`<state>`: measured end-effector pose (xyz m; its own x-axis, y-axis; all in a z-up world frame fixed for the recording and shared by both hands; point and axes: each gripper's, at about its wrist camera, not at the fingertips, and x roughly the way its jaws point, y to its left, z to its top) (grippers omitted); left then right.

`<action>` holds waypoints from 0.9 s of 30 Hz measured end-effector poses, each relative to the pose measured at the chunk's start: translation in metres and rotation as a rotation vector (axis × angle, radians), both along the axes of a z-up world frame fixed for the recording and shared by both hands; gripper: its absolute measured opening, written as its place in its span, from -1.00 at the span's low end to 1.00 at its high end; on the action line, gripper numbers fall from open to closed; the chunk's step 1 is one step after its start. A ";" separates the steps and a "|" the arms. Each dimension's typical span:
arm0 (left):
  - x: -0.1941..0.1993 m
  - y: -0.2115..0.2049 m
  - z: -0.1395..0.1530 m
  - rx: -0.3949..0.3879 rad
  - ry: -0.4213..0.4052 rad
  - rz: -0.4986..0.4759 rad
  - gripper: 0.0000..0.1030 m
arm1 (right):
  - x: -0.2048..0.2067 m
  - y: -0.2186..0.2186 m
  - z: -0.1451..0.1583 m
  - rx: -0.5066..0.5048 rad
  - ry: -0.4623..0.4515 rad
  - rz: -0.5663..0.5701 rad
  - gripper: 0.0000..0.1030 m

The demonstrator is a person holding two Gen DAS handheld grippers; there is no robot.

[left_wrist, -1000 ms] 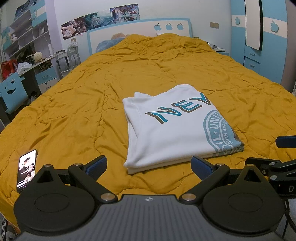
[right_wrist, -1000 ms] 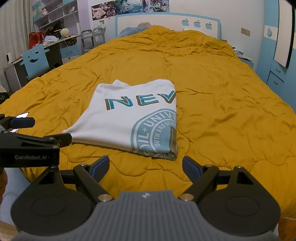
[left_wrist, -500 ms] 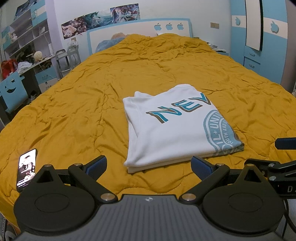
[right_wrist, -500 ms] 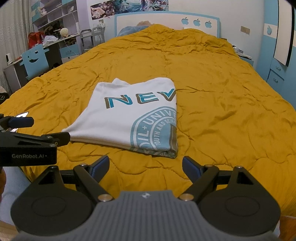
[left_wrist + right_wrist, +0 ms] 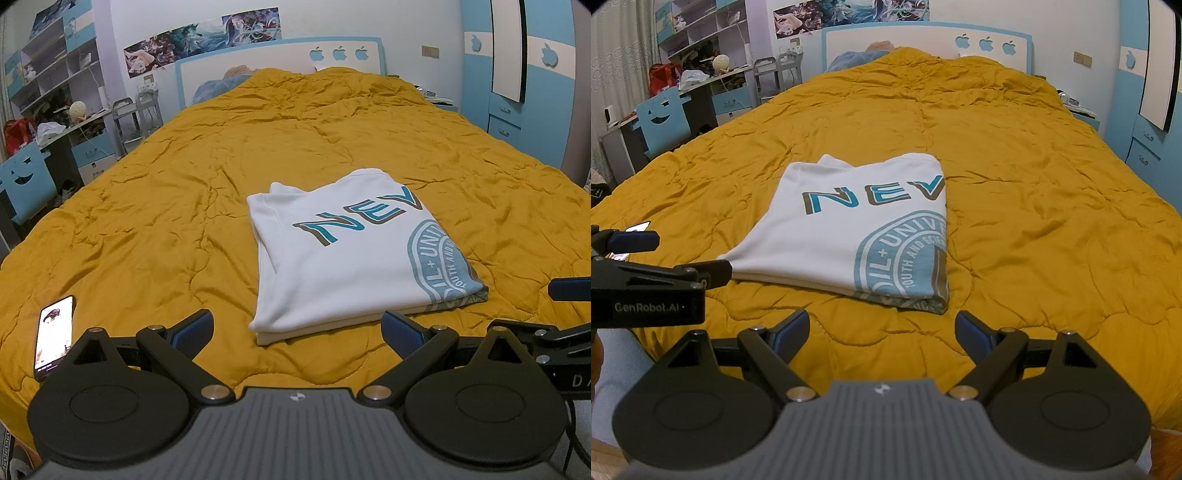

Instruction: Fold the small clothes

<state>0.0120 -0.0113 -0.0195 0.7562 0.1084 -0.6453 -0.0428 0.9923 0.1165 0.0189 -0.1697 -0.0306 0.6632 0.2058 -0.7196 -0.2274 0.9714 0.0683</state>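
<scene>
A white T-shirt (image 5: 354, 258) with teal lettering and a round teal print lies folded into a flat rectangle on the mustard quilt (image 5: 184, 192). The same folded T-shirt (image 5: 857, 229) shows in the right wrist view, near the bed's front edge. My left gripper (image 5: 297, 328) hovers open just short of the shirt's near edge, nothing between its blue pads. My right gripper (image 5: 882, 332) also stands open and empty, in front of the shirt's near right corner. Each gripper's side shows in the other's view, the left gripper (image 5: 646, 266) at the left edge there.
A phone (image 5: 53, 338) with a lit screen lies on the quilt at the near left. A desk with a blue chair (image 5: 26, 181) and shelves stands left of the bed. Blue wardrobe doors (image 5: 524, 92) line the right wall. A blue headboard (image 5: 280, 62) is at the far end.
The shirt has not moved. The right wrist view has shifted very slightly; both grippers stay open and nearly still.
</scene>
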 end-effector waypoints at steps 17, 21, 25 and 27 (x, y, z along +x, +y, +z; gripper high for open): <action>0.000 0.001 0.000 -0.001 0.000 0.001 1.00 | 0.002 -0.001 -0.004 0.001 0.006 0.002 0.59; 0.000 -0.001 0.000 -0.002 -0.002 -0.002 1.00 | 0.003 -0.002 -0.005 0.002 0.008 0.003 0.59; -0.001 -0.003 0.001 0.000 -0.006 -0.003 1.00 | 0.003 -0.002 -0.005 0.004 0.011 0.004 0.59; -0.001 -0.005 0.002 0.000 -0.009 -0.001 1.00 | 0.004 -0.003 -0.006 0.006 0.013 0.005 0.59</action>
